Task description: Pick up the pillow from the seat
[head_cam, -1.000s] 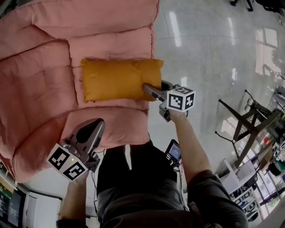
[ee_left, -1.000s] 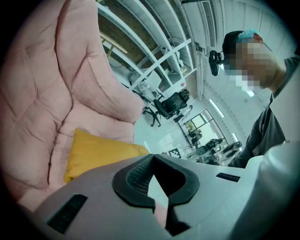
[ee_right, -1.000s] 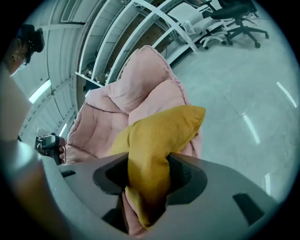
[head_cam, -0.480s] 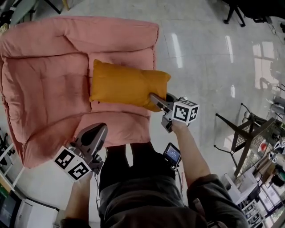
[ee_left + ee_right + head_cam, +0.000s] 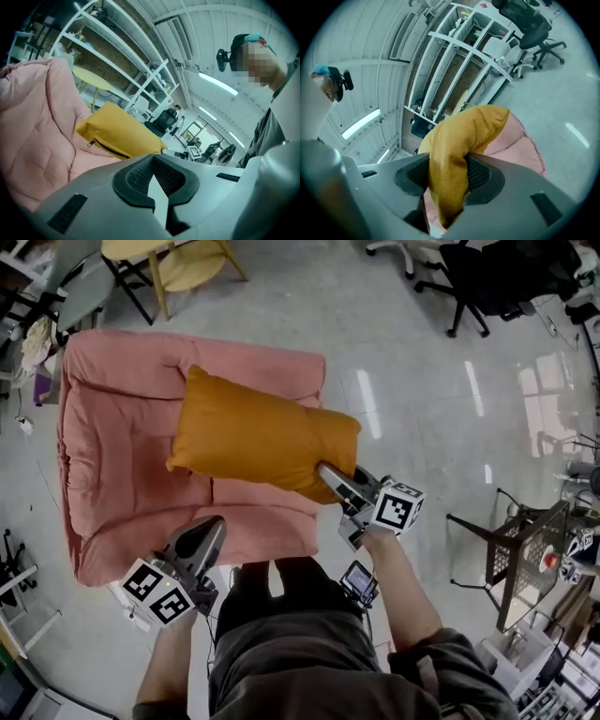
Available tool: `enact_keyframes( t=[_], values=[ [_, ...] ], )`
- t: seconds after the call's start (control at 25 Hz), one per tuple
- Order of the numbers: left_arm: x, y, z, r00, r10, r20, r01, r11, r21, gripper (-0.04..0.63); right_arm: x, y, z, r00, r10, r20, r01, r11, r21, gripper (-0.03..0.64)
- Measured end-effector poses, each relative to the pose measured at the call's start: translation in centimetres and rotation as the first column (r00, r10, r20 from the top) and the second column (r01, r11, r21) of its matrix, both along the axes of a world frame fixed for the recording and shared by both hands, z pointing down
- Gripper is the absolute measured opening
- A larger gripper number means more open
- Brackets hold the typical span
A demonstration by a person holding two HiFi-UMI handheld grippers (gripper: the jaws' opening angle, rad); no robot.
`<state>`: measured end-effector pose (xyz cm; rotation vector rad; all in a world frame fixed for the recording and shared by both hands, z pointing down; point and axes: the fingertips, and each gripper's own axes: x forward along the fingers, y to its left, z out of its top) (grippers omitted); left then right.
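An orange pillow point(image 5: 258, 437) hangs tilted above the pink armchair point(image 5: 112, 427), lifted by its right-hand corner. My right gripper point(image 5: 328, 474) is shut on that corner. In the right gripper view the pillow's fabric point(image 5: 459, 140) is bunched between the two dark pads of the right gripper point(image 5: 447, 176), with the armchair point(image 5: 511, 140) behind it. My left gripper point(image 5: 208, 532) is held low near the chair's front edge, shut and with nothing in it. The left gripper view shows the left gripper point(image 5: 152, 176), its pads together, the pillow point(image 5: 119, 133) with its zip, and the armchair point(image 5: 33, 122).
A round pale table point(image 5: 187, 259) stands behind the chair, and black office chairs point(image 5: 469, 277) are at the top right. A metal-framed stand point(image 5: 525, 540) is at the right on the glossy floor. White shelving point(image 5: 459, 61) fills the background.
The pillow has come up off the seat in the right gripper's hold and now hangs tilted above it. The armchair looks smaller and farther off. The left gripper has barely moved.
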<state>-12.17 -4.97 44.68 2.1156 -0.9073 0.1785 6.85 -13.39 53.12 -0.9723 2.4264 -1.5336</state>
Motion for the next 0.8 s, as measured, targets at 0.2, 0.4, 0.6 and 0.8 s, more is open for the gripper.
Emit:
enact_keyframes(
  t=[0.2, 0.4, 0.6, 0.8],
  values=[
    [-1.3, 0.2, -4.6, 1.0, -0.011, 0.009, 0.01, 0.997, 0.072, 0.011, -1.1, -0.9, -9.0, 0.997, 0.014, 0.081, -0.023, 0.994, 0.108, 0.186],
    [-2.8, 0.8, -9.2, 0.999, -0.041, 0.012, 0.039, 0.989, 0.146, 0.011, -2.1, -0.3, -17.1, 0.985, 0.018, 0.171, -0.049, 0.982, 0.18, 0.186],
    [-2.2, 1.3, -12.4, 0.999, -0.039, -0.002, 0.038, 0.978, 0.204, 0.011, -1.9, 1.1, -23.7, 0.962, 0.018, 0.272, -0.083, 0.969, 0.232, 0.187],
    [-2.1, 0.9, -14.7, 0.999, -0.033, -0.018, 0.036, 0.967, 0.252, 0.011, -1.9, 2.2, -28.2, 0.937, 0.006, 0.349, -0.103, 0.96, 0.26, 0.187]
  ],
)
